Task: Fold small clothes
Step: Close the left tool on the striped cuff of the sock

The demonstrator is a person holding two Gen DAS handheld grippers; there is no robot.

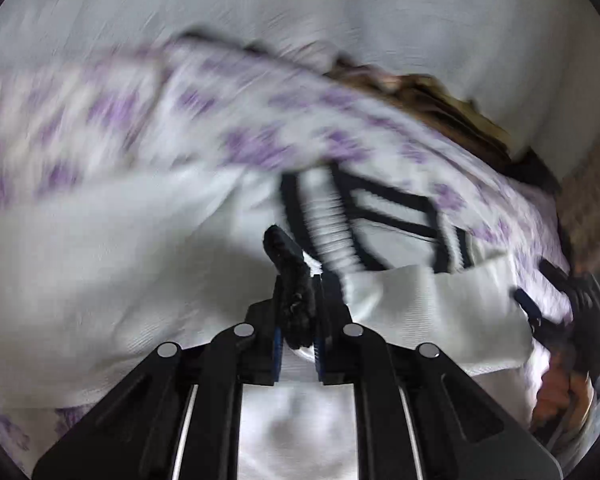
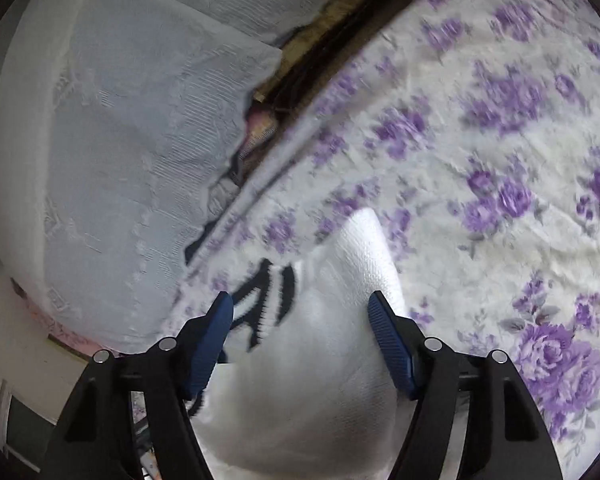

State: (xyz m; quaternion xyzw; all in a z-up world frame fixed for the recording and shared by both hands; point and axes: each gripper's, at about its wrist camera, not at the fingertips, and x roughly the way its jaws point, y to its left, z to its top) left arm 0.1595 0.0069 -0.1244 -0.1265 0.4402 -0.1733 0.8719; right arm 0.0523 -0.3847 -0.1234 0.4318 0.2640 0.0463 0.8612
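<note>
Centre of both frames: white knit garment lying on floral bedsheet, soft, limp. Left gripper pinching its dark-trimmed edge; right gripper straddling cloth, unclamped. Taking hems best.

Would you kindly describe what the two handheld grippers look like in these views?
Both are black plastic linkage frames with round silver pivot pins. The right gripper has two ribbed blue finger pads. The left gripper shows thin blue pad edges and pale rails running along its body.
</note>
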